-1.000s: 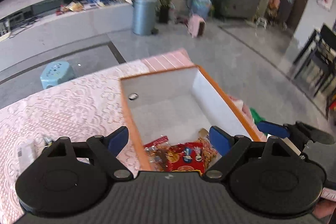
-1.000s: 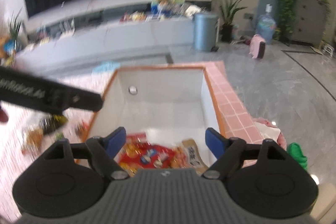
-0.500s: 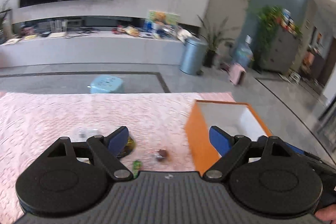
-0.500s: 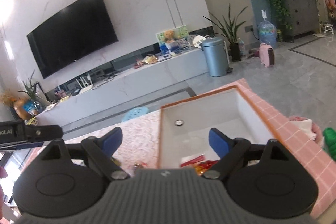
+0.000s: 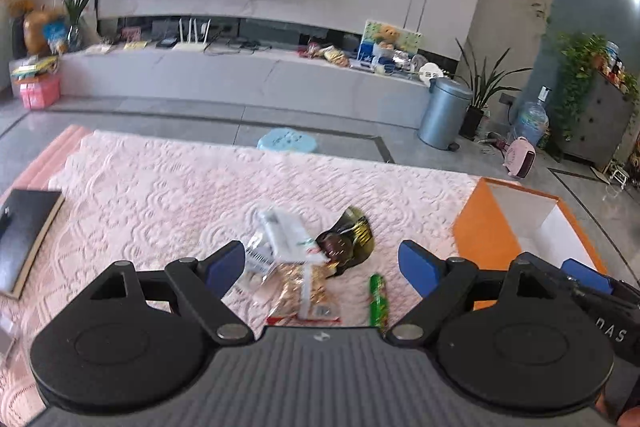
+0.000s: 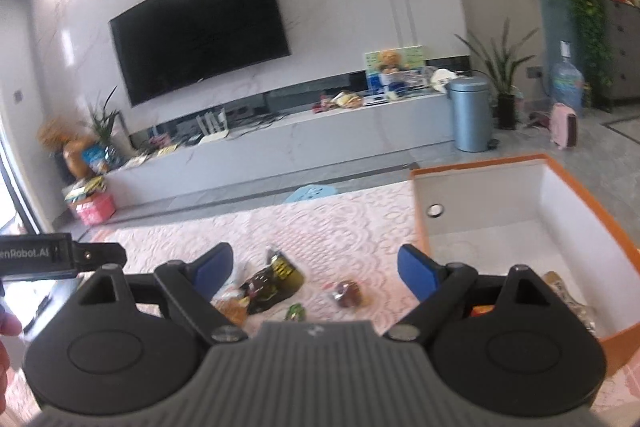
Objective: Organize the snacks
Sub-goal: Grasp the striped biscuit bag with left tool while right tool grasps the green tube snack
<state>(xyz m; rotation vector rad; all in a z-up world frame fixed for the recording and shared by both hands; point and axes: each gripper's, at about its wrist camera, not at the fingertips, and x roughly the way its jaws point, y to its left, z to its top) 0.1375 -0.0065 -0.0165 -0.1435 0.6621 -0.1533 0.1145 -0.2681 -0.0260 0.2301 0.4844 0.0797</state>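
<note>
Left tongs (image 5: 322, 261), released and empty, hang over the loose snacks (image 5: 304, 267) at lower centre on the pink lace worktop (image 5: 160, 195). Right tongs (image 6: 316, 269), likewise released, hold nothing. The orange box (image 6: 580, 195), right of frame, contains a few packets (image 6: 568, 291) at its near end.

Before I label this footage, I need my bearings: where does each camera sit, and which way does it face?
Left wrist: on the left gripper, facing the snacks on the cloth, TV wall beyond; its open fingers show, the right gripper at lower right.
Right wrist: on the right gripper, facing the snacks and box; its open fingers, the left gripper and a hand show.
Shared: snacks, cloth, box, TV, bin.
</note>
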